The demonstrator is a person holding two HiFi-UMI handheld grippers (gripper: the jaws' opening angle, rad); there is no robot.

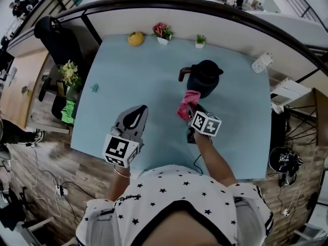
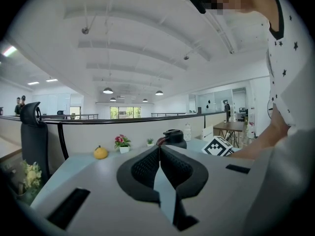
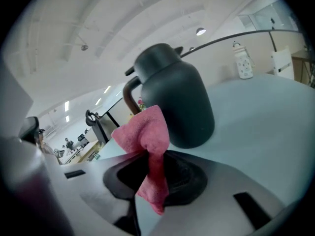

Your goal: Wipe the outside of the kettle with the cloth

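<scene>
A dark kettle (image 1: 205,77) with a brown handle stands upright on the pale blue table (image 1: 143,81), right of centre. My right gripper (image 1: 190,113) is shut on a pink cloth (image 1: 187,103), which bunches above the jaws just short of the kettle's near side. In the right gripper view the pink cloth (image 3: 145,140) rises between the jaws in front of the kettle (image 3: 174,102). My left gripper (image 1: 136,115) hovers over the table's near left, jaws shut and holding nothing. From the left gripper view the kettle (image 2: 172,137) shows far off.
Along the table's far edge sit a yellow fruit-like object (image 1: 136,38), a pot of pink flowers (image 1: 163,33) and a small green plant (image 1: 200,41). A white bottle-like object (image 1: 261,62) lies at the far right corner. A small teal clip (image 1: 94,88) rests near the left edge.
</scene>
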